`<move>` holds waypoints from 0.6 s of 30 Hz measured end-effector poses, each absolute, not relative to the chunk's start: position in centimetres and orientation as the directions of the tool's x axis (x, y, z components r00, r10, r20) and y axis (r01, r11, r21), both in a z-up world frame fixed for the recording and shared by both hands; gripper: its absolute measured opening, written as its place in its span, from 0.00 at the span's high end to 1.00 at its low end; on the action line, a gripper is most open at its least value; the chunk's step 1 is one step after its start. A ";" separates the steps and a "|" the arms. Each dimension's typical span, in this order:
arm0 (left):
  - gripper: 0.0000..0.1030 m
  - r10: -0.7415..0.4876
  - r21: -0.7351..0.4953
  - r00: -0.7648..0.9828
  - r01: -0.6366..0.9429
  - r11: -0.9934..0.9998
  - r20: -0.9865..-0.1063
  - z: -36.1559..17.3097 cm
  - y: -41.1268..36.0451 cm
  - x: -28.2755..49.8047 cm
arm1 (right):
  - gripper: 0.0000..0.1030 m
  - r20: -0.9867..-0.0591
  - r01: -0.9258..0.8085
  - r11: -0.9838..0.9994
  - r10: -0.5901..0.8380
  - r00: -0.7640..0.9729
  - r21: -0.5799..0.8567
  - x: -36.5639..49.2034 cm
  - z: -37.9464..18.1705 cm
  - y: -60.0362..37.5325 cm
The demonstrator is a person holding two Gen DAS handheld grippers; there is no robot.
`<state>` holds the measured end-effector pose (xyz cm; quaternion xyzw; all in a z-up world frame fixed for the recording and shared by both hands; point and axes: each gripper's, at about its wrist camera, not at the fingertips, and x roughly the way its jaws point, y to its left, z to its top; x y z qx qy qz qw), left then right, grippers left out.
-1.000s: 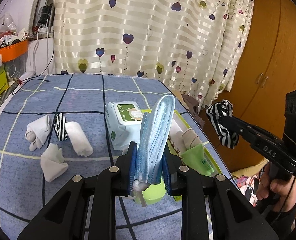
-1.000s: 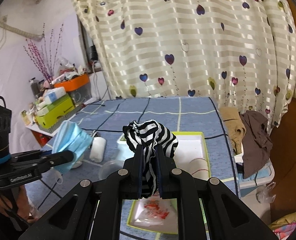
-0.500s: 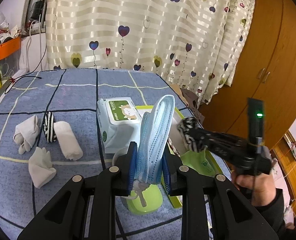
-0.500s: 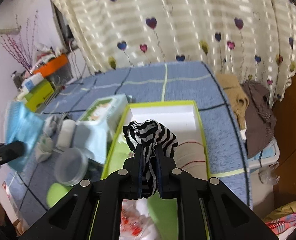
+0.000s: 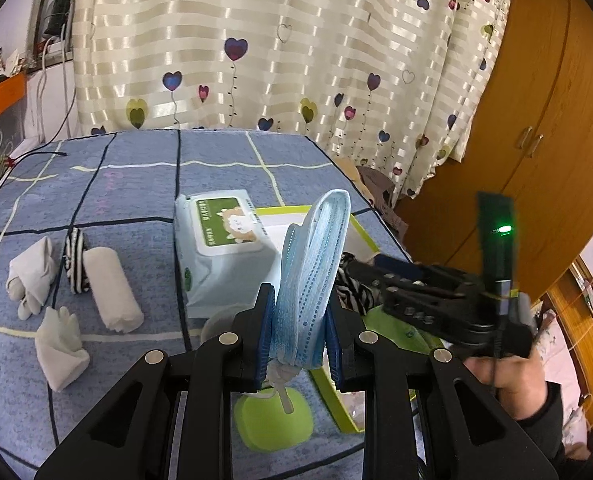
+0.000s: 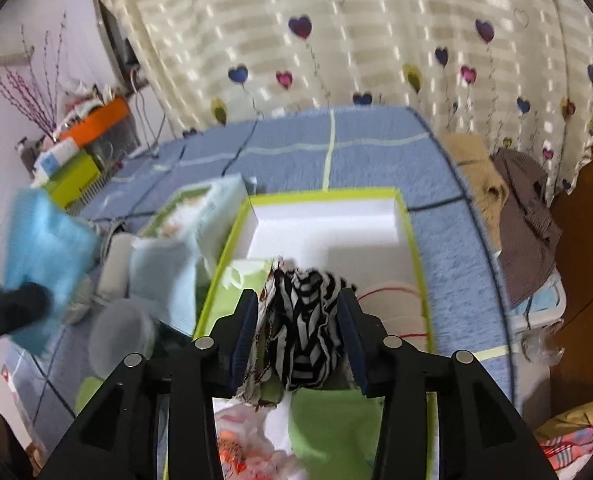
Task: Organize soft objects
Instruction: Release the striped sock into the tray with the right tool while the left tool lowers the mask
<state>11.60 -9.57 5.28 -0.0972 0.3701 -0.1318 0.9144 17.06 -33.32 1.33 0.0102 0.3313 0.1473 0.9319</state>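
Hanging over the near end of the green-rimmed tray (image 6: pixel 412 240), the right tongs (image 6: pixel 298 336) have just been opening, their pads now standing clear on either side of the striped sock (image 6: pixel 308 332) sitting loose between them on the tray's contents. To the left, the left tongs (image 5: pixel 298 320) are clenching a folded blue face mask (image 5: pixel 312 256) upright above the blue checked bedspread (image 5: pixel 136 184), near the wet wipes pack (image 5: pixel 220 248) and the rolled white socks (image 5: pixel 112 288).
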 end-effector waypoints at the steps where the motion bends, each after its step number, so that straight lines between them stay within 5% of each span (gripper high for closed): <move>1: 0.76 -0.317 -0.276 0.689 0.173 0.945 -0.652 5.3 -9.8 11.7 | 0.60 -0.601 -0.268 0.956 0.284 0.747 0.118 16.5 1.9 -33.6; 18: 0.76 -0.398 -0.329 0.455 0.227 0.917 -0.797 -0.5 -18.2 13.3 | 0.59 -0.526 -0.185 0.964 0.260 0.810 0.191 10.7 3.2 -40.0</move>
